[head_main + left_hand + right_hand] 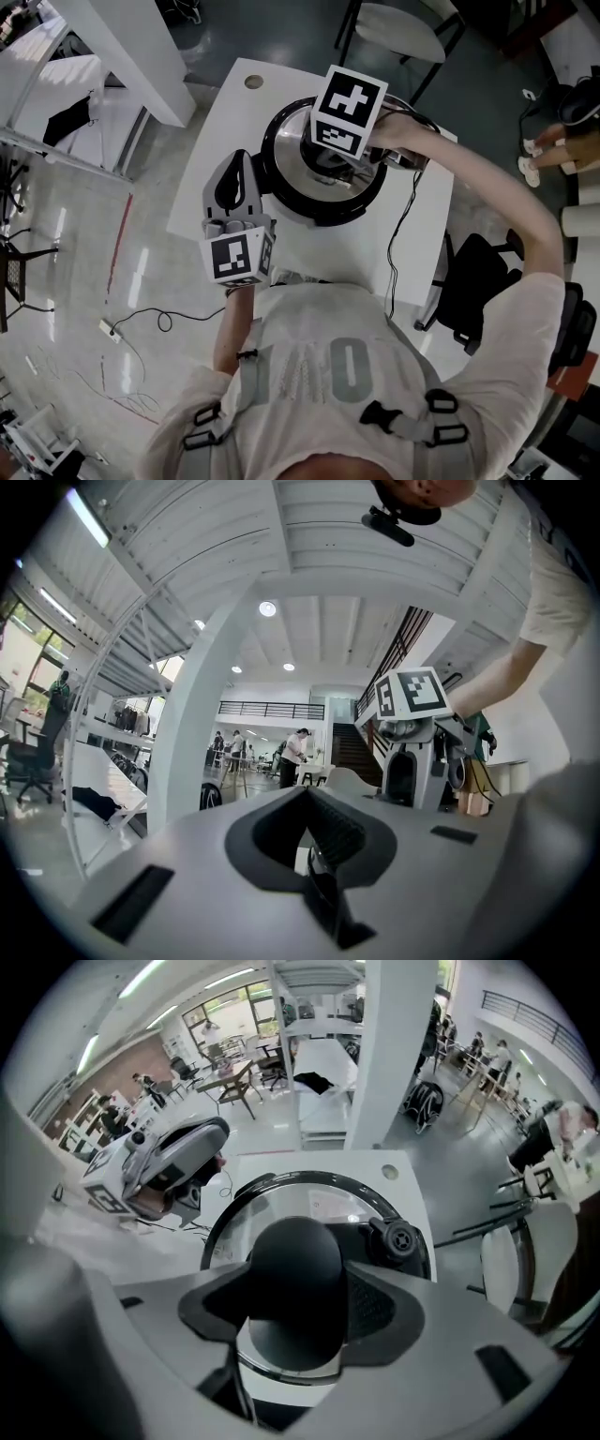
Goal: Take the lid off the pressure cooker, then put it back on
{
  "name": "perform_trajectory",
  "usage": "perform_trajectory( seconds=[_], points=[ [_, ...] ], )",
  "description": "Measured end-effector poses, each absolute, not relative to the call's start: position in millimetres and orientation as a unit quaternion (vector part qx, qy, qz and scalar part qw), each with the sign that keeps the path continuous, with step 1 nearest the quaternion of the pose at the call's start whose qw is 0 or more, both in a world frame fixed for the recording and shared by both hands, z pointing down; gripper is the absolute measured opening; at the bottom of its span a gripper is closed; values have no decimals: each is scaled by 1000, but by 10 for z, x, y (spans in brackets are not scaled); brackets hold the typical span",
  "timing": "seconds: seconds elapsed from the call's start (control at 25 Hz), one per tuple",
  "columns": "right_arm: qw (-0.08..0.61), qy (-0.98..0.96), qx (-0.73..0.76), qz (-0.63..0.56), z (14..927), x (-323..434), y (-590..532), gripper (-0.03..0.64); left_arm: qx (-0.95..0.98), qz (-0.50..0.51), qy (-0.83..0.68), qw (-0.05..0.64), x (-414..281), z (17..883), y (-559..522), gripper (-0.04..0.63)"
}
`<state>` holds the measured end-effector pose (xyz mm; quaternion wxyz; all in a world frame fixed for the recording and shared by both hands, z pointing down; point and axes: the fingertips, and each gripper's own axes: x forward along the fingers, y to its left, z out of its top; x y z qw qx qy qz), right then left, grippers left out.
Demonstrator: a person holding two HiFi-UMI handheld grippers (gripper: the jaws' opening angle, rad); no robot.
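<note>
Pressure cooker (pixel 319 208) sits mid-frame in the head view on the white table (pixel 417 248), with the lid (pixel 314 1202) on top. The lid's black knob (pixel 292 1269) fills the gap of the right gripper (pixel 298 1314), which points down and pinches it. The vent valve (pixel 401 1238) is just right of the knob. The left gripper (pixel 234 202) is level at the pot's left side, jaws pressed together on nothing.

Step in hand, by judgement: working the lid by its knob. Keep the grip centred and square to the knob, and move along the lid's axis so it doesn't cock in the rim. The left gripper could brace the pot wall.

Not readable:
- Whether the lid is locked, loose or raised, because the marker cube covers the lid's centre from above.
- Left pad contact, which is behind the knob.
- The pot itself from the left gripper view, which shows only the room.
</note>
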<state>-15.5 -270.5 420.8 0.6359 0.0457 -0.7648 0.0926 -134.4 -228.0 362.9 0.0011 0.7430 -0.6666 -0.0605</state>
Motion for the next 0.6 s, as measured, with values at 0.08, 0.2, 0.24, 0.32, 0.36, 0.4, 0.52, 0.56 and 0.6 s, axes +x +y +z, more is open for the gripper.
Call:
perform_trajectory(
  seconds=[0.08,0.2,0.24,0.32,0.36,0.4,0.52,0.56,0.6],
  points=[
    [638,-762,54,99,4199,-157,-2712,285,743,-60,-667,2,-1344,3621,-2268,17],
    [637,-763,53,96,4201,-157,-2706,285,743,-59,-667,0,-1344,3614,-2243,17],
    [637,-764,52,95,4204,-156,-2702,285,743,-60,-667,0,-1343,3614,-2235,17],
    [635,-766,51,92,4205,-157,-2700,285,743,-60,-667,0,-1341,3612,-2226,17],
    [633,-767,51,91,4202,-161,-2701,285,743,-61,-667,0,-1342,3608,-2225,17],
    [631,-769,51,90,4198,-164,-2704,285,743,-61,-666,-1,-1339,3604,-2227,17],
    [624,-775,52,87,4182,-167,-2715,285,745,-61,-664,-1,-1316,3586,-2242,17],
    [622,-777,52,86,4179,-167,-2718,285,745,-61,-664,-2,-1307,3583,-2246,17],
    [620,-778,53,85,4179,-165,-2719,285,746,-61,-663,-2,-1300,3583,-2248,17]
  ],
)
